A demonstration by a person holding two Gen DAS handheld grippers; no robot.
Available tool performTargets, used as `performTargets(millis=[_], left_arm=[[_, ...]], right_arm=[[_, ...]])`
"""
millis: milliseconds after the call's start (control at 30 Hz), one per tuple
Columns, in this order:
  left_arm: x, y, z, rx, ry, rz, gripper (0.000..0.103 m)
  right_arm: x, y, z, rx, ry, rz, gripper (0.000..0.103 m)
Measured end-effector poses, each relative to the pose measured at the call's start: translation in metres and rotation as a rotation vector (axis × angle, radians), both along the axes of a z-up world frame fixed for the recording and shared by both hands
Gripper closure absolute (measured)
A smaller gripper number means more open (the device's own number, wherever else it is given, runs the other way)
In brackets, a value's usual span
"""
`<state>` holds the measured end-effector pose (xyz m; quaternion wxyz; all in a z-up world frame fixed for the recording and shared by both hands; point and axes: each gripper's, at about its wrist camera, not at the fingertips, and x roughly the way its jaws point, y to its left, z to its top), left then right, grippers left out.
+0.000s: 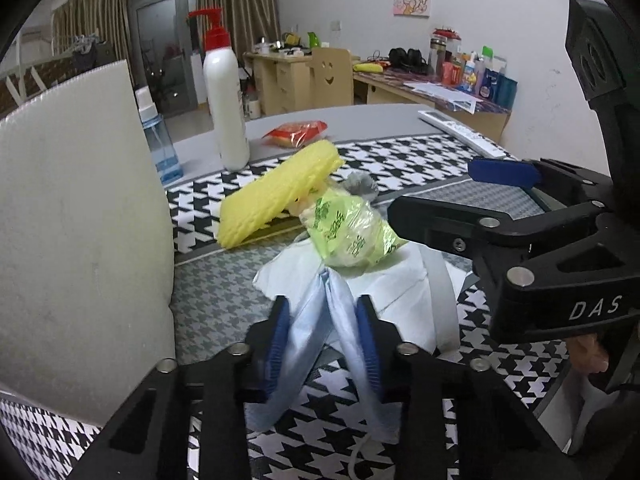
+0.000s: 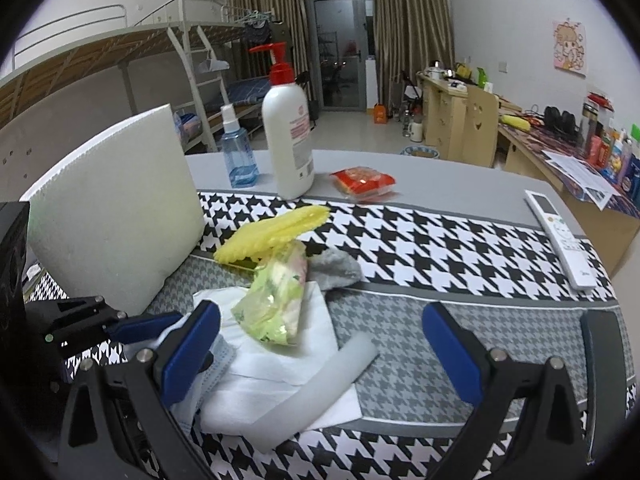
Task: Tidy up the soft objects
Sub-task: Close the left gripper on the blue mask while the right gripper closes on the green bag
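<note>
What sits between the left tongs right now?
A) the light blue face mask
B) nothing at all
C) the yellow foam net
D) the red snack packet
A: in the left wrist view the left tongs have their blue pads closed against the folded light blue face mask, while the yellow foam net and the red snack packet lie farther back on the table.

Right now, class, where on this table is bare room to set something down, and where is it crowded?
Free: the grey houndstooth strip between the grey fuzzy cloth and the white remote control, and the plain grey tabletop right of the red snack packet. Crowded: around the yellow foam net sleeve, green plastic packet and white tissue.
</note>
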<state>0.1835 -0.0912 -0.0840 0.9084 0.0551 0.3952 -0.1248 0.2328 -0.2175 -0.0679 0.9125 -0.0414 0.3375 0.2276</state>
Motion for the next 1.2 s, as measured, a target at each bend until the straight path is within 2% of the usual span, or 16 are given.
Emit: performTargets(millis=[200,267,333,567,833,1067,1200], left_arm=[[-0.003,0.005,0.002,-0.028,-0.004,-0.004,0.08],[-0.004,0.006,0.002,-0.035,-0.003,-0.001,0.083],[-0.004,0.007,0.002,-0.045,0.002,-0.001,0.084],[-0.007,0.01,0.005,-0.056,-0.006,-0.012,0.087],[-0.008,0.013,0.005,-0.062,-0.015,-0.023,0.087],[-0.009,0.014,0.004,-0.065,-0.014,-0.034,0.087],[-0.009,0.012,0.005,-0.062,-0.011,-0.048,0.087]], right_arm=[[0.005,0.011,-0.002,-0.008,0.026,0.031,0.009],[0.008,0.015,-0.004,-0.011,0.044,0.045,0.015],[0.009,0.018,-0.006,-0.014,0.054,0.048,0.015],[0.017,0.03,-0.015,-0.029,0.106,0.07,0.031],[0.022,0.034,-0.025,-0.034,0.167,0.09,0.042],[0.022,0.035,-0.027,-0.024,0.194,0.101,0.066],[0.017,0.033,-0.026,-0.022,0.194,0.101,0.073]])
